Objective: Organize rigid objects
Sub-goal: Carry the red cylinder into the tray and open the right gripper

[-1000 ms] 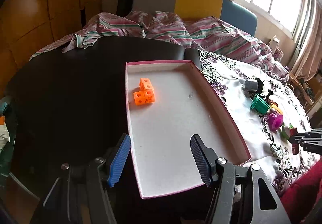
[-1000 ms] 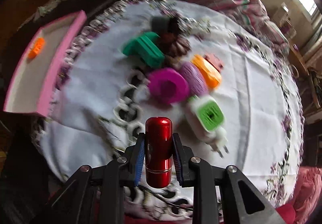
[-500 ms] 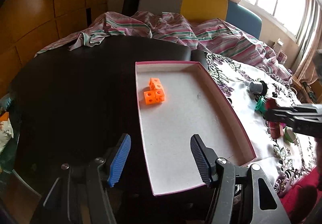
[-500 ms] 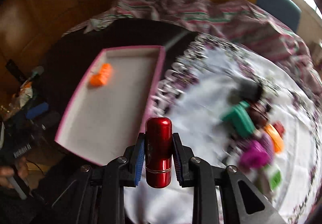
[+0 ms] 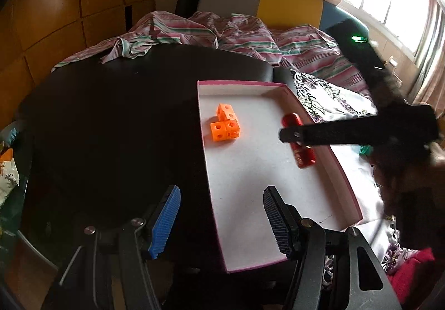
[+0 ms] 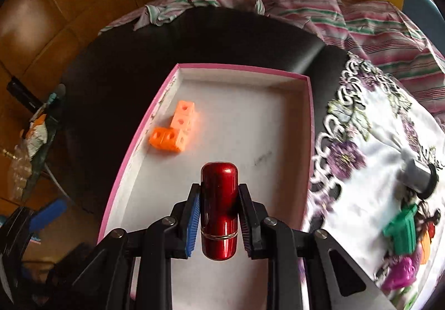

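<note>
My right gripper [image 6: 219,215] is shut on a glossy red capsule-shaped cylinder [image 6: 219,198], held over the near half of the pink-rimmed white tray [image 6: 310,115]. In the left wrist view the same red cylinder [image 5: 304,155] hangs above the tray's right side, crossed by the right gripper's black arm. An orange block cluster [image 6: 172,132] lies in the tray near its left wall, also visible as orange blocks [image 5: 225,126]. My left gripper [image 5: 219,222] stands open above the tray's near-left edge [image 5: 215,215], with nothing between its blue pads.
On the floral cloth [image 6: 370,171] to the right lie a grey cylinder [image 6: 418,177], a green piece [image 6: 402,229], a magenta piece [image 6: 400,272] and an orange piece. The tray rests on a dark round table [image 5: 111,120]. Striped bedding [image 5: 222,31] lies behind.
My right gripper has carried the red cylinder leftwards from above the toys on the cloth to above the tray. The left gripper has stayed almost in place.
</note>
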`<state>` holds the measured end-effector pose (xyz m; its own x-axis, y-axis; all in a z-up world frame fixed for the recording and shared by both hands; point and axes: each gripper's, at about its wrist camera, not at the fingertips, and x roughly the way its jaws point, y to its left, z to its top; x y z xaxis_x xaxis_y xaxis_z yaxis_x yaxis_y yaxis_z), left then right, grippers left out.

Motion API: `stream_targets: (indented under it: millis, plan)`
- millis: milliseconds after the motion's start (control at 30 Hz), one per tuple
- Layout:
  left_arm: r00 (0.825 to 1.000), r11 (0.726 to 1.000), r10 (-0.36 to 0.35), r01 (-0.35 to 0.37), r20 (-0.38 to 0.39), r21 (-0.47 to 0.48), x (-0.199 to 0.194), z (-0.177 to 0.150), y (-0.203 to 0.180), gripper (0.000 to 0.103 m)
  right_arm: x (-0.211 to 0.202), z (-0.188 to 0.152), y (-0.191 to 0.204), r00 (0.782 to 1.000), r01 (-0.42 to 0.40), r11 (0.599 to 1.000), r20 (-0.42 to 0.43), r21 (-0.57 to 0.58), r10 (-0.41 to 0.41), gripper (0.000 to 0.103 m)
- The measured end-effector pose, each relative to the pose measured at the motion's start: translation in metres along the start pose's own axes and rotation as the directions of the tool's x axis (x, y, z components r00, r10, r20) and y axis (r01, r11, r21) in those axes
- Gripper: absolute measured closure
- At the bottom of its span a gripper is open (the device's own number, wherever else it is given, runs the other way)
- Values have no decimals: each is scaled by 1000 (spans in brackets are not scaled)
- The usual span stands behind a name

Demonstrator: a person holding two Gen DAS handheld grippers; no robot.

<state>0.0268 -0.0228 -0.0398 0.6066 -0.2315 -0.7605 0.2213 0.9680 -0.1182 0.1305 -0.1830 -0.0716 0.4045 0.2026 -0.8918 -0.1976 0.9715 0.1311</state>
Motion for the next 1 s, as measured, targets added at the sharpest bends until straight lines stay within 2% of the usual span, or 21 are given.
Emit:
stream_targets:
  millis: [200,333,567,767,833,900,1000]
  plan:
    - [1000,1000,1,-1,-17,-8,7,-3,4,40,35,18,-3,1000,17,997,7,75,-17,77]
    - [1000,1000,7,-8,-24,-17,11,-4,7,40,36,16,-3,999,-10,994,40,105,6,69]
    - [1000,1000,10,-11,-19,-17,13,-3,6,40,6,7,-10,992,-12,992,126,125,-4,67]
    - [1000,1000,-11,11,-15,12,12,2,-6,40,-29,-13,-38,980,5,984,193,175,-39,63]
    - [1000,999,-26,26,-13,37,12,6,-16,37,-40,-21,-51,976,10,979,209,204,-54,62]
    - [999,998,-34,34,-2,62,11,9,-27,29,-51,-29,-68,970,32,969,227,243,-89,62]
    - [998,994,-61,61,3,93,10,15,-44,26,-70,-45,-102,954,67,942,255,328,-156,61]
